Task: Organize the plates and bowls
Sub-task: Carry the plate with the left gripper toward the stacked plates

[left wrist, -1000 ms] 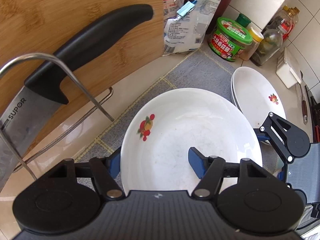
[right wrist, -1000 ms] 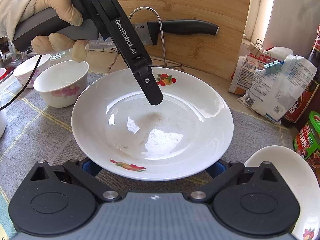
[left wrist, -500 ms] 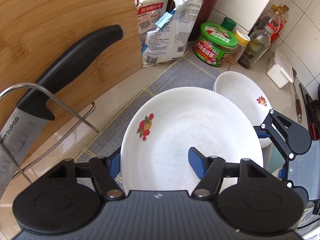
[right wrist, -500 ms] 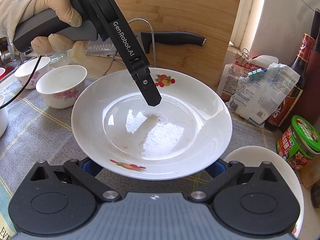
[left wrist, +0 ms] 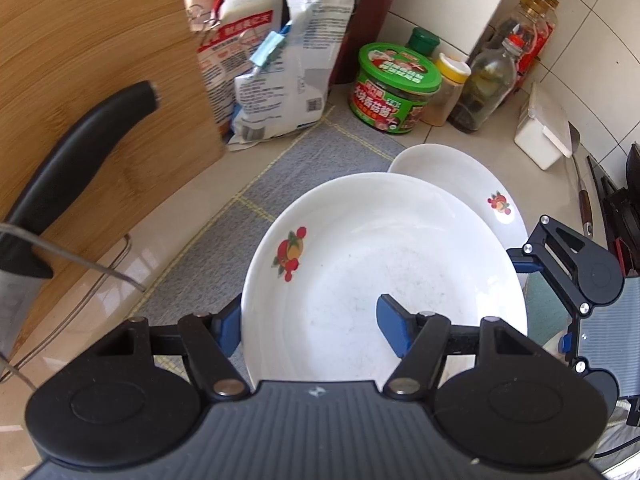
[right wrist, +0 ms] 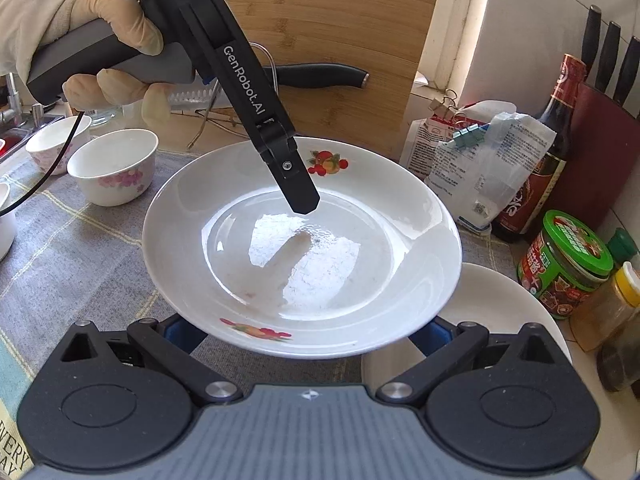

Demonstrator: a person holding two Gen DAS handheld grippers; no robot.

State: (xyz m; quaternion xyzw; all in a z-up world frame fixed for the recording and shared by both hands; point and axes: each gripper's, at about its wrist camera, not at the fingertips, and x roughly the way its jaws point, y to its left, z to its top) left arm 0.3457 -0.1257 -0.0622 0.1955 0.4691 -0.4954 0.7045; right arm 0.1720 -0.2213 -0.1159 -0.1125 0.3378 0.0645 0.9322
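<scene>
A white deep plate with fruit prints (left wrist: 360,264) (right wrist: 304,248) is held in the air above the grey mat. My left gripper (left wrist: 310,322) is shut on its rim, one finger inside the plate, one outside. My right gripper (right wrist: 304,334) sits under the plate's near edge with its fingers spread wide and their tips hidden by the plate. A second white plate (left wrist: 472,184) (right wrist: 500,312) lies on the counter, partly under the held plate. Two white bowls with pink flowers (right wrist: 114,166) (right wrist: 56,148) stand at the left.
A wooden cutting board (left wrist: 80,80) leans behind a wire rack holding a black-handled knife (left wrist: 72,168). Flour bags (left wrist: 280,68), a green-lidded jar (left wrist: 394,88), sauce bottles (right wrist: 540,152) and a white box (left wrist: 544,128) crowd the back and right of the counter.
Both grippers and the held plate have moved right, toward the second plate; the held plate now overlaps it. The cutting board and knife have slid left in view.
</scene>
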